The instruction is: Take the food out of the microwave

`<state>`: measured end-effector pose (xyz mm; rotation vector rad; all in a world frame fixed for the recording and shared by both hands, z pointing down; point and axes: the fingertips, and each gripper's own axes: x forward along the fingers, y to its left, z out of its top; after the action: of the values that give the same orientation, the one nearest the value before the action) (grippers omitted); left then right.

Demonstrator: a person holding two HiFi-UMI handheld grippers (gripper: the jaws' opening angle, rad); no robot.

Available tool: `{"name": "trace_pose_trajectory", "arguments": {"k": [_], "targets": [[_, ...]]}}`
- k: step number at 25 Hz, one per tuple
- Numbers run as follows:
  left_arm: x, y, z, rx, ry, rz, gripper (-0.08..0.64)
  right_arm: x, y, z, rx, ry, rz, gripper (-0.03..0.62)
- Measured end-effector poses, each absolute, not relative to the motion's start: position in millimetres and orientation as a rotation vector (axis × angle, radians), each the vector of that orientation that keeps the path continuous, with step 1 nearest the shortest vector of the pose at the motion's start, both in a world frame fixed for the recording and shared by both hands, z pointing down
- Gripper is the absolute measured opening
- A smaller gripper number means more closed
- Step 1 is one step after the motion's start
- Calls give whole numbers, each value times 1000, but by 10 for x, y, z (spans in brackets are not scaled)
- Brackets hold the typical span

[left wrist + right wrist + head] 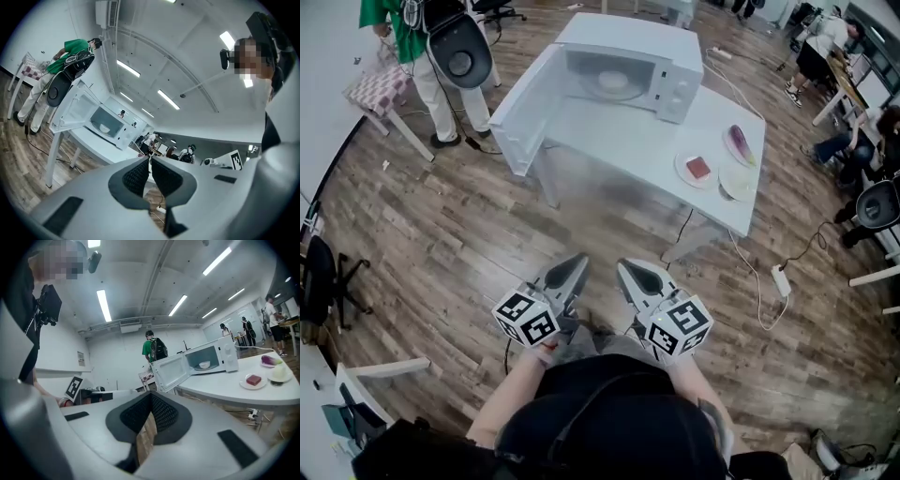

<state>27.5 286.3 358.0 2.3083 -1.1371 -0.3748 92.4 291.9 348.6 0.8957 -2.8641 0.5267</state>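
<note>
The white microwave (667, 67) stands on a white table (619, 141) with its door (525, 112) swung wide open to the left. Inside it sits a white bowl (612, 81), which the left gripper view (104, 127) and the right gripper view (204, 365) both show. My left gripper (579, 260) and right gripper (623, 265) are held close to my body over the wooden floor, well short of the table. Both point towards the microwave. The left gripper (150, 159) and the right gripper (150, 394) each have their jaws together with nothing between them.
On the table's right end lie a plate with a red-brown piece (698, 169), a plate with purple food (738, 143) and a white dish (736, 181). A person in green (403, 37) stands beside an office chair (459, 47) behind the door. A power strip (783, 279) lies on the floor.
</note>
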Motion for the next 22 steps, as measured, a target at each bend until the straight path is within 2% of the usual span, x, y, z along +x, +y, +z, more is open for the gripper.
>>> {"name": "trace_pose_trajectory", "arguments": {"k": [11, 22], "targets": [[689, 2920, 3471, 2344, -1128, -364, 28, 1179, 3013, 3435, 896, -2903, 528, 18], [737, 2848, 3522, 2352, -1186, -273, 29, 1239, 2909, 3389, 928, -2929, 516, 18]]}}
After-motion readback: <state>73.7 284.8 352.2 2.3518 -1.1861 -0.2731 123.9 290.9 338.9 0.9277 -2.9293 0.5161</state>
